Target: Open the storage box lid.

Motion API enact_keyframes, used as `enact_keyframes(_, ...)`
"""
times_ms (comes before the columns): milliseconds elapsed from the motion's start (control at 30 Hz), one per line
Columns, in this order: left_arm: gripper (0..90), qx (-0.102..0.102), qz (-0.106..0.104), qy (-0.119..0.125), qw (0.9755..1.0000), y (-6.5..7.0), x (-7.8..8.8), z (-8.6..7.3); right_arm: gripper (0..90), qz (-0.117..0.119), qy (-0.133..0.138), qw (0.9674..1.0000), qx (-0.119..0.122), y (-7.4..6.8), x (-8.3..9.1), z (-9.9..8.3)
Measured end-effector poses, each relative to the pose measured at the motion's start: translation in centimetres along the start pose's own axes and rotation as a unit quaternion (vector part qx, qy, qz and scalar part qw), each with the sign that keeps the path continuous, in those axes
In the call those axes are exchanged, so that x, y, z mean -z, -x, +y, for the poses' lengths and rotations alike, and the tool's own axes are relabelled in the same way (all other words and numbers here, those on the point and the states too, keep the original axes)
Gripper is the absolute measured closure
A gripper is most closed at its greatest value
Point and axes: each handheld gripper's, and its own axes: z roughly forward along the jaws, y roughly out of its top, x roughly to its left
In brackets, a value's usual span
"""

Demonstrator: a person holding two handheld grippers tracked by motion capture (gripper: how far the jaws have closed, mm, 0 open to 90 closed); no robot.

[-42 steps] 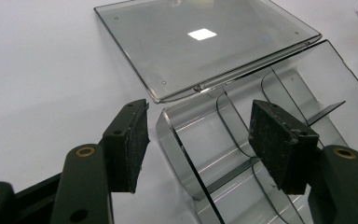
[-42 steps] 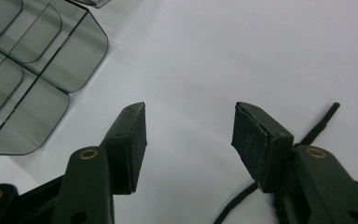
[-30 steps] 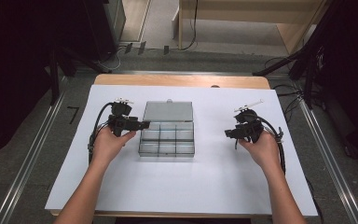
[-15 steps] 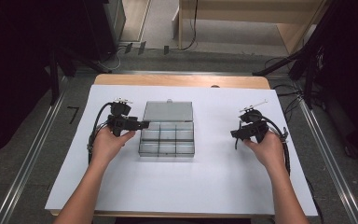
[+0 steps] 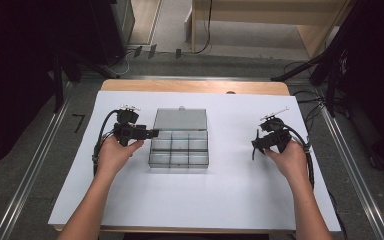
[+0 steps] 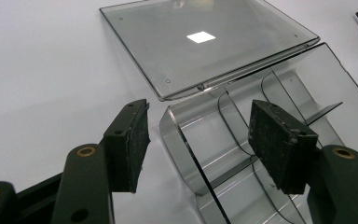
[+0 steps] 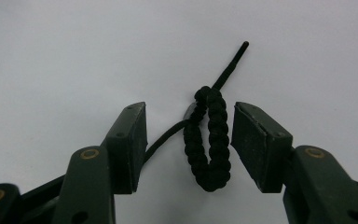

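clear plastic compartment box (image 5: 179, 146) at table (image 5: 230, 200) centre, lid (image 6: 205, 42) laid open flat behind it. your left gripper (image 5: 150, 133) at box's left edge, jaws apart, straddling box wall, pads off it. your right gripper (image 7: 189, 140) jaws apart around black braided bracelet (image 7: 209, 140) on white sheet right of box, no contact seen.

In the left gripper view, the clear compartment box (image 6: 242, 154) is cut off by the bottom and right edges, and part of it is hidden behind the right-hand jaw. In the right gripper view, whether the braided black cord (image 7: 208, 135) is touched by the pads cannot be told.
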Motion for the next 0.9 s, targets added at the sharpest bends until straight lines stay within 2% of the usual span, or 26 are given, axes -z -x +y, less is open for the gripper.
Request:
enact_keyframes(700, 39.1, 0.004, 0.005, 0.005, 1.0, -0.6, 0.8, -0.6, 40.9, -0.015, -0.033, 0.9993, 0.001, 0.7, -2.5, 0.1)
enact_keyframes(900, 39.1, 0.005, 0.007, 0.005, 1.0, -0.7, 0.8, -0.7, 45.1, -0.015, -0.044, 0.9989, 0.0, 0.7, -2.8, 0.1)
